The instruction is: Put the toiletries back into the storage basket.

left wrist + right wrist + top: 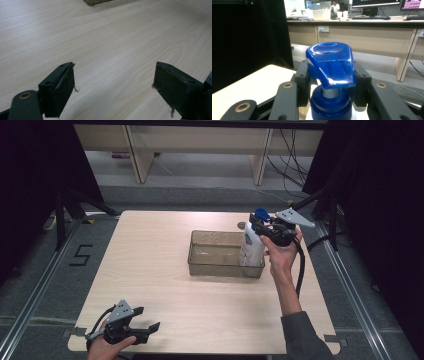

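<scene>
Dark curtains close in both sides of the scene, with pale desk legs and loose cables on the grey floor beyond, and the work sits on a light wood-grain table [150, 270]. Toward its far right stands a clear rectangular plastic bin [215, 254], and inside the bin's right end a white pump bottle with a blue dispenser head [252, 242] stands upright, its long axis vertical. The right gripper [262, 226] is the one on it — it comes in level from the right, and in the right gripper view the blue head [330, 63] rises between the two black jaws, which flank the neck just under the spout, close on each side; whether the pads press or stand just clear I cannot tell. Any lift or release would run straight along that upright axis. The left gripper [145, 319] rests at the near left corner, well apart from the bin, jaws spread wide over bare wood with nothing between them.
</scene>
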A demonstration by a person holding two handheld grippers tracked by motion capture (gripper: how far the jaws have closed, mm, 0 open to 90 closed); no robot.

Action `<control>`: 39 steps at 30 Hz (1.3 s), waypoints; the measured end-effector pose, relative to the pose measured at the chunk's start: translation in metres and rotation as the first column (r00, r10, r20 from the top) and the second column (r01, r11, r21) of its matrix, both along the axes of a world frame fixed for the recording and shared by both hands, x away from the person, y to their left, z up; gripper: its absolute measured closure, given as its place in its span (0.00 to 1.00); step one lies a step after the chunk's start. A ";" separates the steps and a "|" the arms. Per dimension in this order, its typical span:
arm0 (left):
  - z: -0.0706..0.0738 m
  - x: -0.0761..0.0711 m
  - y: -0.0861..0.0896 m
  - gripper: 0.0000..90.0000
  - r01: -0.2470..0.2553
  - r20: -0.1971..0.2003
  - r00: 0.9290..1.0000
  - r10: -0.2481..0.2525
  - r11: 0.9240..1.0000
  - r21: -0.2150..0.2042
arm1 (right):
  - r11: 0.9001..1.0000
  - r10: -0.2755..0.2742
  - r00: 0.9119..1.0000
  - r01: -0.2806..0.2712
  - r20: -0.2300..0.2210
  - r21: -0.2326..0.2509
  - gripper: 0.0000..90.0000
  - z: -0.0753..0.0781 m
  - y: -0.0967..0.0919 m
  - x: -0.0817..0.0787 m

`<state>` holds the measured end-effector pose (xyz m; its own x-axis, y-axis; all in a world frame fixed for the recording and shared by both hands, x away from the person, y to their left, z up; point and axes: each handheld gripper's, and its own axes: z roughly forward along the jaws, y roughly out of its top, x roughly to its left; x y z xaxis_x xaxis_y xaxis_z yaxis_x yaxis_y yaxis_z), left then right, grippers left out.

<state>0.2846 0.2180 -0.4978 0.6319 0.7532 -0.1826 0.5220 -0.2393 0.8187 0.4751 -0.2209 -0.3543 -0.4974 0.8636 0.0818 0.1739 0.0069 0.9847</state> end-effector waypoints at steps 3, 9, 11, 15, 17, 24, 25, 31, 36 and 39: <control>0.000 0.000 -0.001 0.18 -0.006 -0.004 1.000 0.005 1.000 -0.005 | 1.000 -0.022 1.000 0.022 -0.016 0.003 0.59 -0.002 0.000 0.000; 0.000 0.000 -0.001 0.19 0.001 -0.009 1.000 -0.001 1.000 0.005 | 0.999 -0.049 0.998 0.049 -0.029 0.011 0.48 -0.004 -0.003 -0.001; 0.001 0.000 0.000 0.19 0.003 -0.007 1.000 -0.002 1.000 0.008 | 0.998 -0.046 0.998 0.047 -0.042 0.043 0.45 -0.005 -0.004 -0.002; 0.000 0.000 0.000 0.19 -0.003 -0.006 1.000 0.003 1.000 0.001 | 0.998 -0.054 0.998 0.055 -0.039 0.033 0.41 -0.006 -0.005 -0.006; 0.000 0.000 0.000 0.19 -0.002 -0.005 1.000 0.002 1.000 0.006 | 0.997 -0.052 0.997 0.054 -0.049 0.052 0.36 -0.006 -0.005 -0.007; 0.000 0.000 0.000 0.19 -0.013 -0.006 1.000 0.013 1.000 0.011 | 0.996 -0.081 0.996 0.082 -0.034 0.037 0.32 -0.006 -0.007 -0.016; 0.001 -0.001 0.000 0.19 -0.014 -0.008 1.000 0.014 1.000 0.015 | 0.996 -0.074 0.997 0.075 -0.031 0.053 0.32 -0.005 -0.007 -0.017; 0.001 0.000 0.001 0.19 -0.015 -0.006 1.000 0.015 1.000 0.013 | 0.994 -0.080 0.996 0.082 -0.031 0.079 0.30 -0.005 -0.012 -0.025; 0.001 -0.001 0.000 0.19 -0.005 0.002 1.000 0.005 1.000 0.014 | 0.994 -0.073 0.997 0.075 -0.034 0.074 0.30 -0.007 -0.017 -0.029; 0.001 -0.001 0.000 0.19 -0.003 0.002 1.000 0.003 1.000 0.008 | 0.994 -0.064 0.997 0.067 -0.045 0.090 0.30 -0.008 -0.017 -0.031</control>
